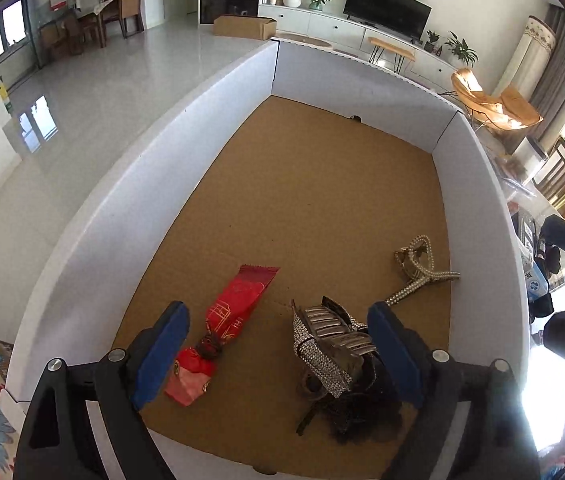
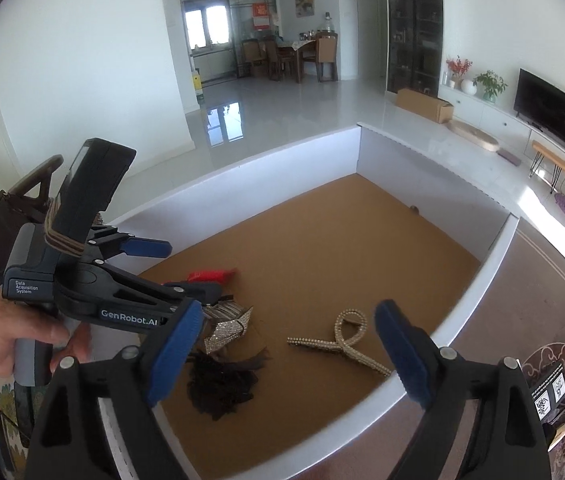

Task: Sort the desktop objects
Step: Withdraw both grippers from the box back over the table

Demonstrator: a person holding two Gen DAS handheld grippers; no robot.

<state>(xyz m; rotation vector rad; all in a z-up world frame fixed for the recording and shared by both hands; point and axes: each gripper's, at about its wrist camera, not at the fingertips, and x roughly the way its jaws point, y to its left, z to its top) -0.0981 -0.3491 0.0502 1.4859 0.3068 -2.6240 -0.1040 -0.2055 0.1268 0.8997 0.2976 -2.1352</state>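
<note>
1. Left wrist view: the left gripper (image 1: 278, 354) points steeply down into the box (image 1: 154, 184). Its blue pads (image 1: 162, 352) stand wide apart. Nothing is pinched between them.
2. The red packet (image 1: 222, 332) lies flat on the brown floor of the box, between the two pads, near the left one. Its long side runs from 7 o'clock up to 1 o'clock. The zigzag end points to 1 o'clock.
3. The sparkly clip (image 1: 334, 352) with black frills lies just beside the right pad, at 5 o'clock in the view. I cannot tell if it touches the pad.
4. The pearl clip (image 1: 416, 270) lies at 3 o'clock from the packet, well apart from it. Its loop end points to 12 o'clock.
5. Right wrist view: the right gripper (image 2: 288, 350) tilts down toward the box (image 2: 494, 256). Its pads (image 2: 174, 352) are wide apart and hold nothing.
6. The pearl clip (image 2: 342, 340) lies on the box floor between the pads. Its long side runs from 9 o'clock to 4 o'clock.
7. The sparkly clip (image 2: 226, 330) lies by the left pad, with its black frills toward 6 o'clock.
8. A hand (image 2: 10, 340) at 9 o'clock holds the left gripper (image 2: 178, 266) by its handle. It reaches to the right over the box, above the red packet (image 2: 210, 276), jaws apart.
</note>
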